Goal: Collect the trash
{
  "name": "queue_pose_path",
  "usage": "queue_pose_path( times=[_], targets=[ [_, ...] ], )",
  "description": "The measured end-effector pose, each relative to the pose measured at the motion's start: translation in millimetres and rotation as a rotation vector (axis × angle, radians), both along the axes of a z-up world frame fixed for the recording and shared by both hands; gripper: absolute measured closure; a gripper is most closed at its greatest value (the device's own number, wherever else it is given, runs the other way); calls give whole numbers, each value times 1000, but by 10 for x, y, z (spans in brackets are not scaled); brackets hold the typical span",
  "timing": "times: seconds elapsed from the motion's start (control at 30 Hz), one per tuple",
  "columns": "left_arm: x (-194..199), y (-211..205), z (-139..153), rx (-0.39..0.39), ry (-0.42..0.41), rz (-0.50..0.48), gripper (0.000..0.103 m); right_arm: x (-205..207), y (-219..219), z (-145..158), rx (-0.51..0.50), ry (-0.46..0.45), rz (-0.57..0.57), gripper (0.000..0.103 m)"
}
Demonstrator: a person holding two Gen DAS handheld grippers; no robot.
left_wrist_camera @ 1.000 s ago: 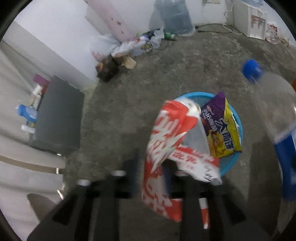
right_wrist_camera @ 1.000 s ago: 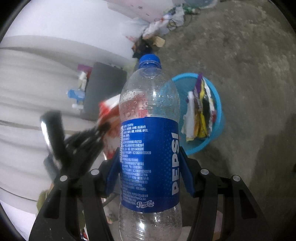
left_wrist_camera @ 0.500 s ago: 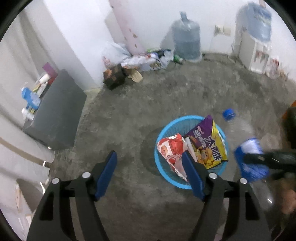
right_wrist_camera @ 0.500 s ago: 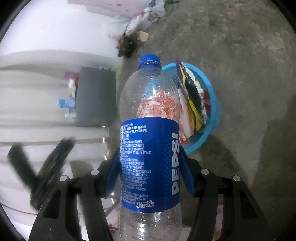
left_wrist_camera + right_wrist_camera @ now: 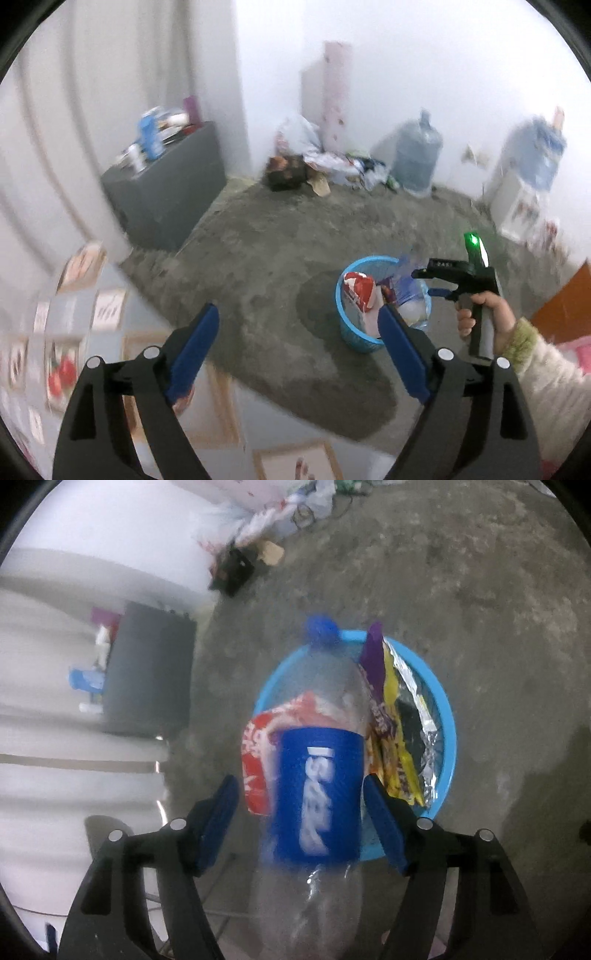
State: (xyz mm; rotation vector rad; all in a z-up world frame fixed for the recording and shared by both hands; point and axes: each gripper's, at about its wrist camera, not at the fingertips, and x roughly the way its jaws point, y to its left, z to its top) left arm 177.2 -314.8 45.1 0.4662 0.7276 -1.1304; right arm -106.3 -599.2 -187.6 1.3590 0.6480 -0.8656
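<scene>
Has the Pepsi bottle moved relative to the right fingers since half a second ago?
Yes. The Pepsi bottle has twisted and slipped from the now-open right gripper, its cap shifting toward the blue basket rim.

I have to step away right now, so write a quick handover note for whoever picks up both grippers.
Left gripper: open, empty, held back from the blue basket.
Right gripper: open; the Pepsi bottle is blurred between its jaws, apparently dropping cap-first toward the basket.
Done: red wrapper and purple-yellow snack bag are in the basket.
Left: confirm the bottle lands inside, then look for more trash.
</scene>
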Motion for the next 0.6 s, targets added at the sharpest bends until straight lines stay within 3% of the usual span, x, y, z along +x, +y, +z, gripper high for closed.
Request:
queue_pose_path(
  times=[0.2,0.33,0.4,0.47,0.6],
  targets=[
    [7,712,-11,-84,108,107,15,-255,333,417,-91,2,3,36],
    [-107,1106,85,-151,93,140,15,-347,629,738,-158,13,32,36],
    [-167,1279,148,-185,87,161,14,-316,826,967,-210,28,81,36],
    [-234,1431,222,-218,81,194,9,-197,1121,1285,-325,46,185,34],
    [-354,1753,406,-295,79,258,6,152,1781,1784,-535,75,417,20]
  ],
)
